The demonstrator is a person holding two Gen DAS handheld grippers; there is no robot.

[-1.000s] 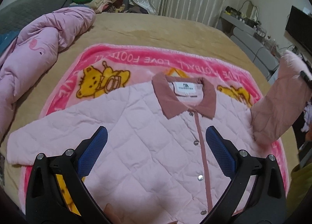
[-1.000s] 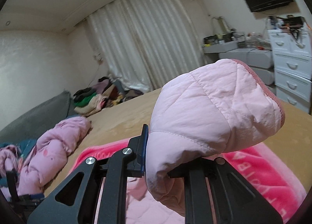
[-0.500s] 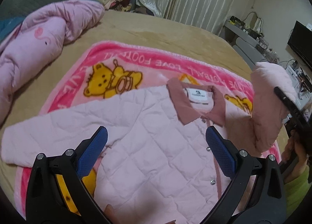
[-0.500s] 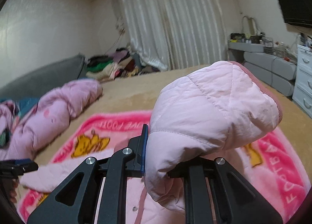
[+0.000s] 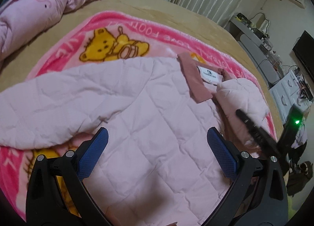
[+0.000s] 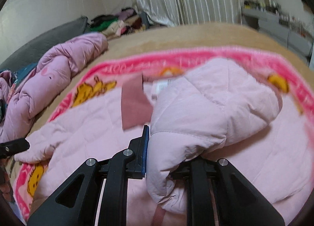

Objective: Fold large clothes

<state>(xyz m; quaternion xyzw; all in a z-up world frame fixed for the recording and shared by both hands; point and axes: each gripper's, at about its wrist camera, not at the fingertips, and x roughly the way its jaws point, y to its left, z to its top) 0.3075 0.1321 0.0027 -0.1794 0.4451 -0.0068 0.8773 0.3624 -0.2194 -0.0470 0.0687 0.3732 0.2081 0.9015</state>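
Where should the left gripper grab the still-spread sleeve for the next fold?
Judging by its pose, at the cuff end of the spread sleeve, coming from above on its outer side. It lies flat across the blanket, pointing away from the jacket body. The left gripper is open above the front.
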